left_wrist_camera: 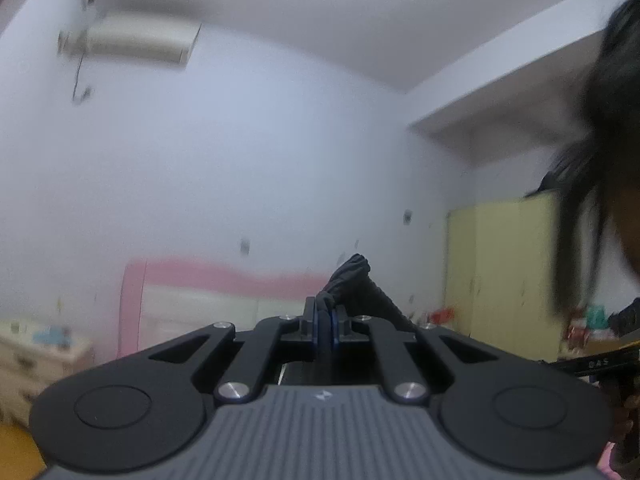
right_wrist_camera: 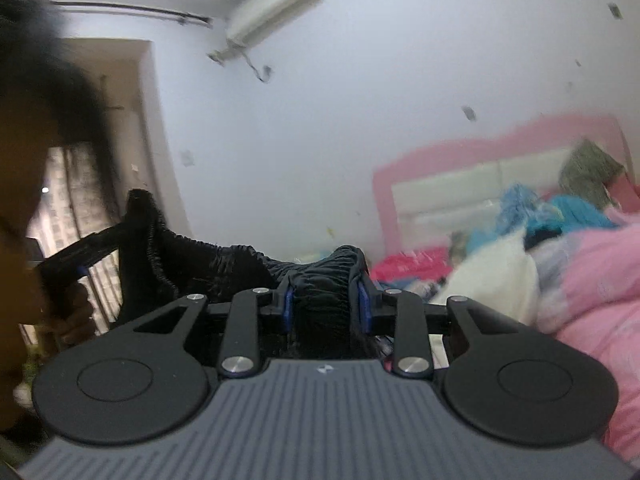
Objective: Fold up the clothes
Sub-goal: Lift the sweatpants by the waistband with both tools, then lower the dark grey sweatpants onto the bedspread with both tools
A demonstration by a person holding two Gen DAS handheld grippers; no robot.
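A black garment with a gathered elastic waistband (right_wrist_camera: 224, 260) is held up in the air between both grippers. My left gripper (left_wrist_camera: 326, 320) is shut on one end of the waistband (left_wrist_camera: 352, 276), which bunches above its blue-padded fingers. My right gripper (right_wrist_camera: 326, 304) is shut on the other part of the waistband, with thick gathered cloth between its blue pads (right_wrist_camera: 285, 304). In the right wrist view the left gripper (right_wrist_camera: 72, 264) shows at the far left, holding the band's other end. Both cameras point up toward the wall.
A pink headboard (right_wrist_camera: 500, 148) and a bed with a pink quilt (right_wrist_camera: 592, 280) and heaped clothes (right_wrist_camera: 532, 212) lie to the right. A yellow wardrobe (left_wrist_camera: 500, 272), a white dresser (left_wrist_camera: 36, 356) and an air conditioner (left_wrist_camera: 140, 38) are around. The person's head (left_wrist_camera: 616, 140) is close.
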